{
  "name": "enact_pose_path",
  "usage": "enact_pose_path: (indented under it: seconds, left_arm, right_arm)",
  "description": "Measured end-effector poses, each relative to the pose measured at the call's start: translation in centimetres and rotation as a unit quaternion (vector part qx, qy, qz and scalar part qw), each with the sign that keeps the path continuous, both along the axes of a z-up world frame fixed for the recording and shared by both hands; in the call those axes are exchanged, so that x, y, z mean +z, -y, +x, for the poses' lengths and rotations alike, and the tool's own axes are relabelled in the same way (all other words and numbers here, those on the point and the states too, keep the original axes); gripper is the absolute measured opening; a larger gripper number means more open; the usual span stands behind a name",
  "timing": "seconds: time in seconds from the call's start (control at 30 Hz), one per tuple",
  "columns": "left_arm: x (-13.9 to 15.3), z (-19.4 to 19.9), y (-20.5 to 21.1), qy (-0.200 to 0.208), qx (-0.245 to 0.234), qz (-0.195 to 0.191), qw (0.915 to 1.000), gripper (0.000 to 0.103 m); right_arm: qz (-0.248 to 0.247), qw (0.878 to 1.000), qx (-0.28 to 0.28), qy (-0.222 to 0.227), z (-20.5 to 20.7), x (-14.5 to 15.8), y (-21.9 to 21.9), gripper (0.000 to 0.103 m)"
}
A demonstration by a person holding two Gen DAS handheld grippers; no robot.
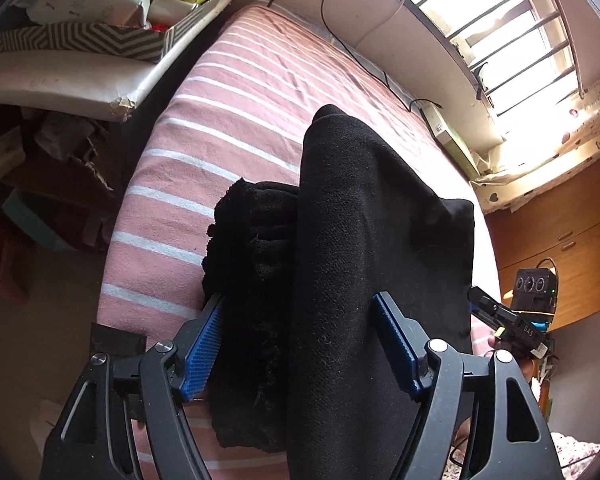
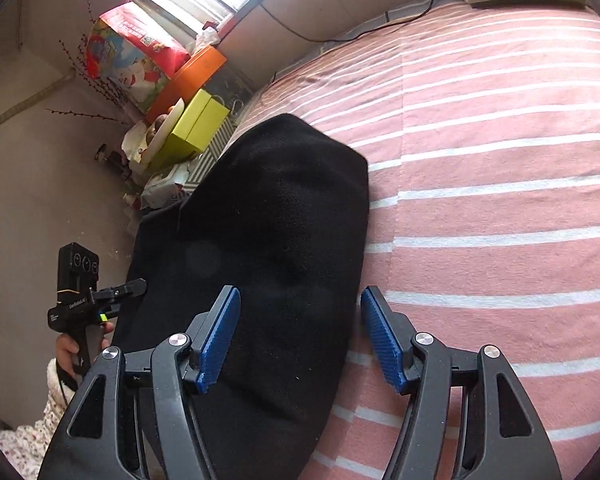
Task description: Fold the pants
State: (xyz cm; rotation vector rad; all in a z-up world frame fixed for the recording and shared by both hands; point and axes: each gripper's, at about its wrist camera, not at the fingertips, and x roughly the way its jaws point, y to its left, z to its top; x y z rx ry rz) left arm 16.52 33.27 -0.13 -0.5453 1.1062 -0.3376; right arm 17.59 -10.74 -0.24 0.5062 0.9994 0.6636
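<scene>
Black pants lie folded lengthwise on a bed with a pink, white-striped sheet; a fuzzy inner layer shows along their left side. My left gripper stands open over the near end, blue pads on either side of the cloth without pressing it. In the right wrist view the same pants run away from me near the bed's left edge. My right gripper is open too, its left pad over the cloth and its right pad over the bare sheet. Each view also catches the other gripper, the right gripper and the left gripper, held in a hand.
A chevron-patterned box with packets and a yellow-green box stand beside the bed. A black cable and a flat green-white box lie along the window side. A wooden cabinet is at the right.
</scene>
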Motion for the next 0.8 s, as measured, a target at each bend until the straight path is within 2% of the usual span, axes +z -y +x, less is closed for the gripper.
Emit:
enact_pose_path:
  seconds: [0.07, 0.17, 0.3, 0.43, 0.53, 0.63, 0.67, 0.8]
  left_arm:
    - [-0.4, 0.3, -0.2, -0.008, -0.003, -0.016, 0.9998, 0.093]
    - [-0.5, 1.0, 0.1, -0.016, -0.016, -0.016, 0.9996, 0.095]
    - [-0.2, 1.8, 1.2, -0.025, -0.032, 0.010, 0.9991, 0.099]
    - [-0.2, 2.3, 1.6, -0.027, -0.035, 0.011, 0.9989, 0.099]
    - [-0.1, 2.2, 1.7, -0.028, -0.048, 0.021, 0.9982, 0.099]
    - [-0.2, 2.0, 1.2, -0.028, -0.045, 0.011, 0.9985, 0.097]
    - [-0.3, 1.9, 1.1, -0.027, -0.044, 0.007, 0.9987, 0.095]
    - [-0.6, 1.9, 1.0, -0.024, -0.033, -0.010, 0.9991, 0.094]
  right_arm:
    - [0.000, 1.000, 0.004, 0.004, 0.4, 0.1, -0.5, 0.065]
    - [-0.003, 1.000, 0.012, 0.006, 1.0, 0.2, -1.0, 0.067]
    - [0.012, 1.000, 0.019, -0.003, 1.6, 0.0, -0.9, 0.068]
    - [0.033, 0.999, 0.007, -0.021, 2.2, -0.3, -0.6, 0.068]
    - [0.019, 1.000, 0.015, -0.015, 2.2, -0.1, -1.0, 0.068]
    - [-0.018, 1.000, 0.012, -0.005, 1.6, 0.1, -1.3, 0.049]
    - [-0.015, 1.000, 0.016, 0.001, 1.4, 0.2, -1.3, 0.043]
    - [0.027, 0.999, 0.015, -0.016, 1.8, -1.0, -0.6, 0.042]
